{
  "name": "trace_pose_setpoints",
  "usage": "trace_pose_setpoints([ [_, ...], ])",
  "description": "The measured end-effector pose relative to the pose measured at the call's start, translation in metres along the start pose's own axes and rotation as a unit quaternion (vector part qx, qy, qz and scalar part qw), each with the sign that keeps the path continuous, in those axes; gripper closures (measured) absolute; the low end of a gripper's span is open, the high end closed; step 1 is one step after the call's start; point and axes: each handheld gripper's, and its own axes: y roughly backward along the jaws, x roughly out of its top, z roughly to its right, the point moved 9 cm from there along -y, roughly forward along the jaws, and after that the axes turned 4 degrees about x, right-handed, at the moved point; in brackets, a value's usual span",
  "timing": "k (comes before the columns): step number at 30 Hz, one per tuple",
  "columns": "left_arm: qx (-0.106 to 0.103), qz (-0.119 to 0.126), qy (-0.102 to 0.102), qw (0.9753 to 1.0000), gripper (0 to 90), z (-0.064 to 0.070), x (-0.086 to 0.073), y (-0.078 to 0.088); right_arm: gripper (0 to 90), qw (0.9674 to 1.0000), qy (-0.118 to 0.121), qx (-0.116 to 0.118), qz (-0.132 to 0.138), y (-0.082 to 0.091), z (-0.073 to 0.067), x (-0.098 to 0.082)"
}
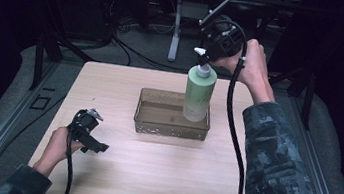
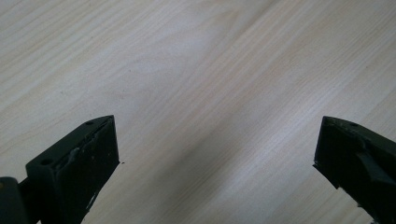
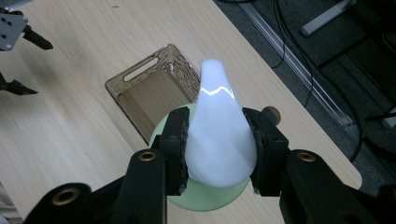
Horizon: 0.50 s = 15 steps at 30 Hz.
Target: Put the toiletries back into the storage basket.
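- High view, nearest edge: left gripper [image 1: 95, 145] rests low on the table [image 1: 98, 178] at the person's left, well apart from the work, seemingly parked so it stays out of the way.
- Left gripper view: its jaws stand wide apart with bare wood grain between them; nothing held. That spread is hard to judge from above.
- Mid-table: brown see-through bin [image 1: 149, 117], long side toward the person.
- Green pump bottle [image 1: 198, 93] stands upright at the bin's right end, base inside it; whether it rests on the floor or hangs just above cannot be told.
- Far side: right gripper [image 1: 204, 56] comes down from above, clamped on the bottle's white pump head [image 3: 219, 135]. Gripping the top likely keeps the bottle plumb and the jaws clear of the bin's walls.
- Right gripper view: both pads press the pump head's flanks, a contact the high view blurs; it also shows the bin's slotted handle [image 3: 140, 68].
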Motion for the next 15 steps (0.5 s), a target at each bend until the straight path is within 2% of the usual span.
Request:
trace_pose_setpoints([
  [7,0.000,0.000,-0.001,1.0000,0.0,0.000,0.000,0.000,63.1,1.0000,0.003,-0.002,0.002,-0.005,-0.001,0.001],
  [15,0.000,-0.001,-0.001,1.0000,0.0,0.000,0.000,0.000,63.1,1.0000,-0.004,-0.004,-0.007,-0.020,0.002,-0.009],
])
